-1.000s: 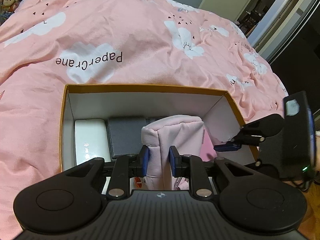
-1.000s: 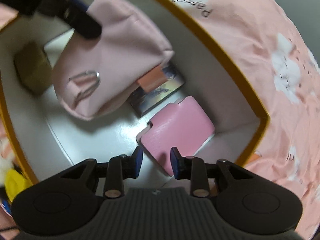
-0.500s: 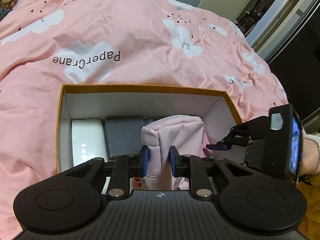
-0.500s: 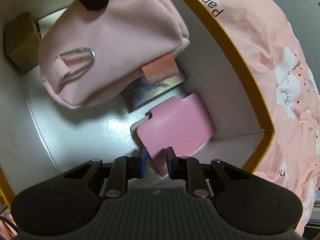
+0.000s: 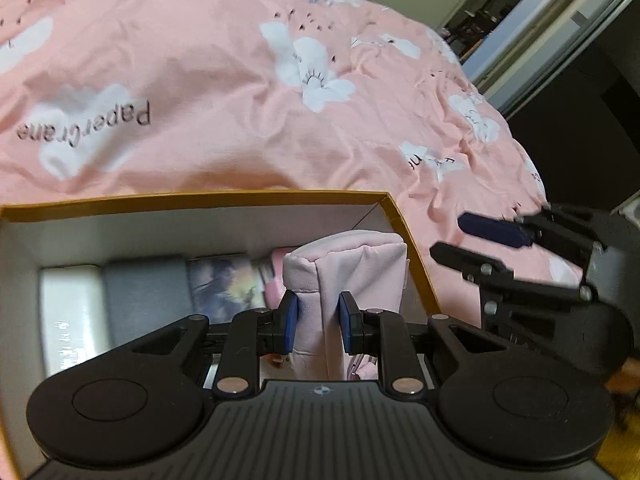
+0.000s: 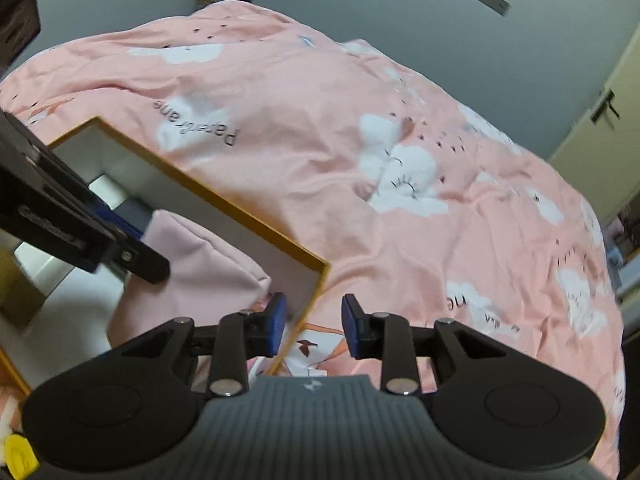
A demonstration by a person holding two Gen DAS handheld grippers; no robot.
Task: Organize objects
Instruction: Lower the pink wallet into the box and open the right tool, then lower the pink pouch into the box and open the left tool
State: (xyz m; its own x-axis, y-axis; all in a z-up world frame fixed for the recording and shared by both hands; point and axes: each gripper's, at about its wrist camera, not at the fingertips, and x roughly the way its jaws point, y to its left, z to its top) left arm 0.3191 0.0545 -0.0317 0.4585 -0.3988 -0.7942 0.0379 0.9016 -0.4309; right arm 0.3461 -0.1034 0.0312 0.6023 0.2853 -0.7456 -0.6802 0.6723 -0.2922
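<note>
My left gripper (image 5: 318, 326) is shut on a pale pink fabric pouch (image 5: 352, 268) and holds it upright inside the orange-rimmed white box (image 5: 200, 200), near its right wall. The pouch also shows in the right wrist view (image 6: 200, 272), with the left gripper's fingers (image 6: 120, 248) on it. My right gripper (image 6: 312, 326) is open and empty, above the box's right corner (image 6: 320, 268); it shows to the right of the box in the left wrist view (image 5: 480, 240).
In the box lie a white case (image 5: 70, 308), a grey case (image 5: 148, 292) and a picture card (image 5: 224, 284). The box sits on a pink cloud-print quilt (image 5: 240, 80). A yellow object (image 6: 16, 456) lies at the lower left. A doorway (image 5: 500, 12) is at the far right.
My right gripper has lifted out of the box, swung up towards the quilt and opened wider. My left gripper has shifted the pouch towards the box's right wall.
</note>
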